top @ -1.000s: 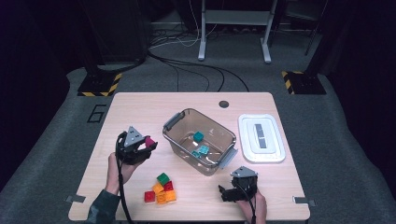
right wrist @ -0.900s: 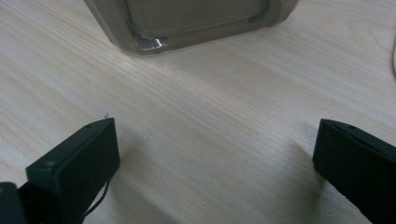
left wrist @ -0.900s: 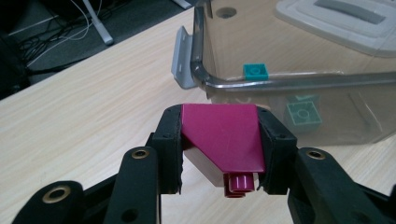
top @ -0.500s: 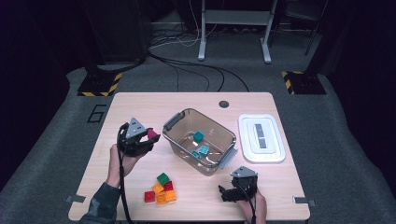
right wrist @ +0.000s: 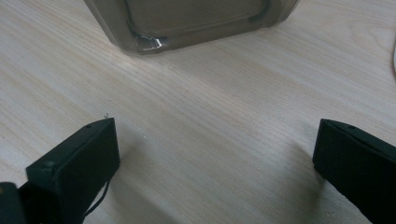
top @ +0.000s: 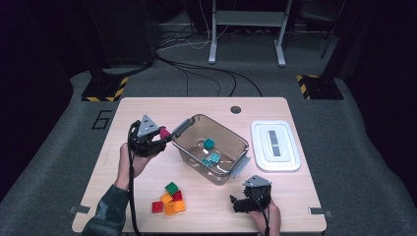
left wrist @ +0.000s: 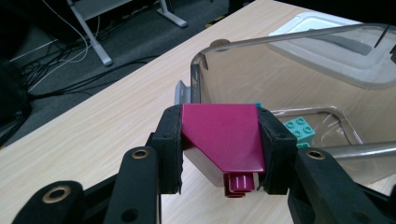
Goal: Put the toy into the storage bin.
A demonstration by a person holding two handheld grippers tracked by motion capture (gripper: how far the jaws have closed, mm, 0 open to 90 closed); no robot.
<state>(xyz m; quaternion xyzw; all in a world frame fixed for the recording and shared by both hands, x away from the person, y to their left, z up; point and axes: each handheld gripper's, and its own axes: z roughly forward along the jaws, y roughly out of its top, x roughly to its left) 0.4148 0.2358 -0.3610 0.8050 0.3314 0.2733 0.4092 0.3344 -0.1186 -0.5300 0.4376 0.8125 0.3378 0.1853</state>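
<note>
My left gripper (top: 158, 138) (left wrist: 219, 144) is shut on a magenta sloped brick (left wrist: 224, 135) (top: 164, 132), held above the table just left of the clear plastic bin (top: 183, 147) (left wrist: 289, 65). Teal bricks (top: 210, 151) (left wrist: 299, 130) lie on the bin's floor. A cluster of green, red and orange bricks (top: 169, 199) lies on the table in front of the bin. My right gripper (top: 238, 204) (right wrist: 215, 154) rests low on the table near the front edge, jaws wide apart with bare wood between them, facing the bin's near corner (right wrist: 149, 42).
A white lid (top: 275, 145) lies flat to the right of the bin. A round grommet (top: 236, 109) sits in the wooden table (top: 128, 113) near its far edge. Cables and stand legs cross the dark floor beyond the table.
My left gripper has risen and moved right toward the bin with the magenta brick still in it. The right gripper has stayed where it was.
</note>
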